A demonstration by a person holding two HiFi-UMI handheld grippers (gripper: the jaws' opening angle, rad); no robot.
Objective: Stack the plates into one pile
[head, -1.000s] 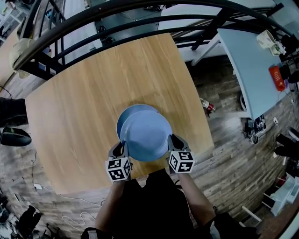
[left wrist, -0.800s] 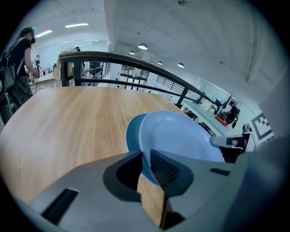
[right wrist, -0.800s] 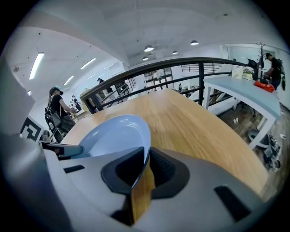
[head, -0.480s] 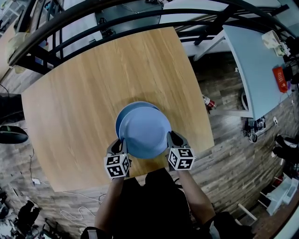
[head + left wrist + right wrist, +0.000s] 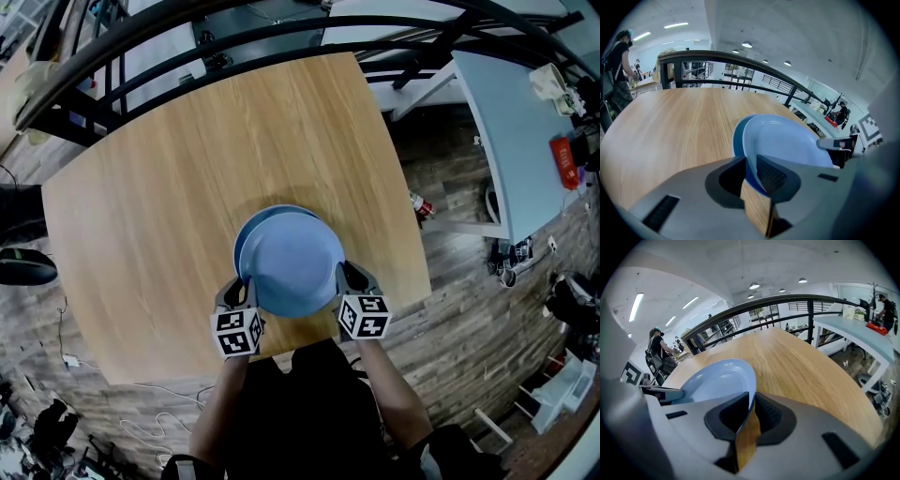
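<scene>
Two blue plates sit near the front edge of the round wooden table (image 5: 178, 178). The lighter upper plate (image 5: 295, 262) (image 5: 787, 140) (image 5: 717, 380) lies over the darker lower plate (image 5: 242, 239) (image 5: 737, 138), which shows only as a crescent at the upper left. My left gripper (image 5: 240, 292) (image 5: 750, 164) has the upper plate's left rim between its jaws. Those jaws have just been opening, and a gap shows beside the rim. My right gripper (image 5: 349, 279) (image 5: 752, 404) is shut on the plate's right rim.
A black railing (image 5: 234, 33) curves round the table's far side. A grey-blue desk (image 5: 525, 122) with small items stands at the right. Cables and dark objects (image 5: 28, 267) lie on the wood floor at the left. The table's front edge is just under my grippers.
The upper plate and both grippers have shifted slightly away from me, so less of the lower plate shows. Nothing else has moved.
</scene>
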